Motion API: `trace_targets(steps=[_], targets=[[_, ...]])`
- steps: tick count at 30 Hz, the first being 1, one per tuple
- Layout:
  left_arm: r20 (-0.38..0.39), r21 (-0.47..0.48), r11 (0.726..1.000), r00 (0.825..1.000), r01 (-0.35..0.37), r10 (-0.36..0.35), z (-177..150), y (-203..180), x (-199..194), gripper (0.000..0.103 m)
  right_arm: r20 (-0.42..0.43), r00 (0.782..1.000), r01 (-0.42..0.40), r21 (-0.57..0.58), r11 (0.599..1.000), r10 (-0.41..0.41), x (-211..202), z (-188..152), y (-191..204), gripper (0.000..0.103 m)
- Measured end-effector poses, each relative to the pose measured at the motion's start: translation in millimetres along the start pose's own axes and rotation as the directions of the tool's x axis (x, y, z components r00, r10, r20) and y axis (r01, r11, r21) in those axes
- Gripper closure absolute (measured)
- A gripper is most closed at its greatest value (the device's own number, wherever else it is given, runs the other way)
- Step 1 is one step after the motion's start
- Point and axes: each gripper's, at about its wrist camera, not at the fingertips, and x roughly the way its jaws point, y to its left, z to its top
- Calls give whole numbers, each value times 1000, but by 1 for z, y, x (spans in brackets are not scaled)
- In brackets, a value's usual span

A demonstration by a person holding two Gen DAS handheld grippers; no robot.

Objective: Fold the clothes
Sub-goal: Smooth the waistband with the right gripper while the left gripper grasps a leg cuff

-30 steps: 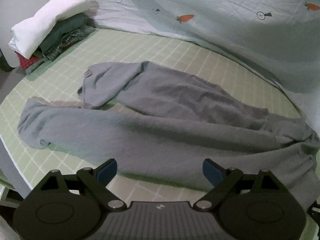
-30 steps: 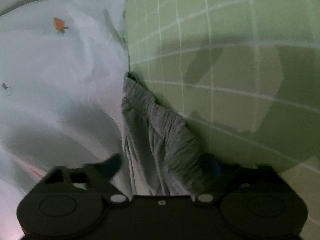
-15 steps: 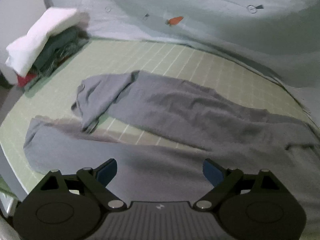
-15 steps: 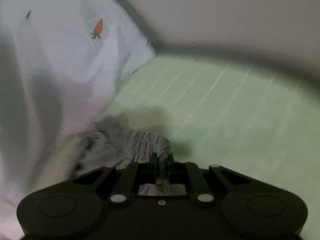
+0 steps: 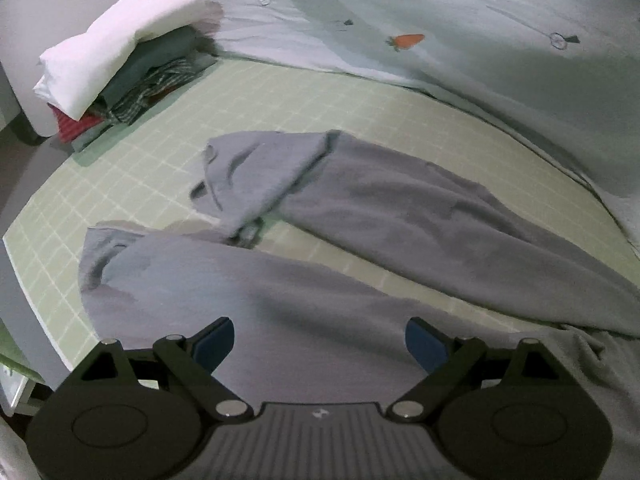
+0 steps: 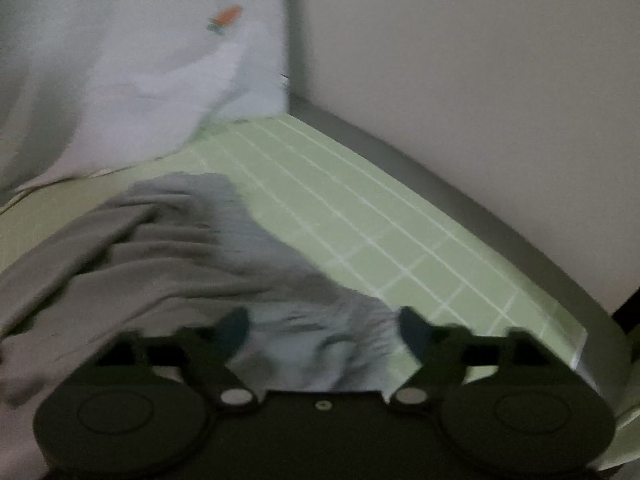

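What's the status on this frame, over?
Left gripper open, over near leg. Right gripper open at waistband. Grey trousers spread unfolded on green sheet. Nothing blocking.

Plain grey trousers [image 5: 392,216] lie ahead of the black left gripper [image 5: 319,338], whose finger pads [image 5: 214,338] are blue, on a pale green sheet [image 5: 132,168] crossed by a white grid. Beyond it, a light blue-grey quilt [image 5: 460,8] carries small orange carrots. Far left ahead, the stack [image 5: 120,64] shows white on top, then dark green, a dark check and red
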Motion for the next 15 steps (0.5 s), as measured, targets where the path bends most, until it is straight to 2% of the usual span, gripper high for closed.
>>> trace_targets(steps=[5,9,15], targets=[[-22,24,1000,1000,8,-8,9,31,15,7,3,998,-61,-78,995,61,-34,-30,42,5],[-34,61,998,999,24,-22,20,56,26,7,-51,992,-117,-114,987,112,-54,-63,80,4],[-48,60,996,997,66,-63,44,105,47,7,-125,978,-188,-165,968,168,-79,-109,131,4]])
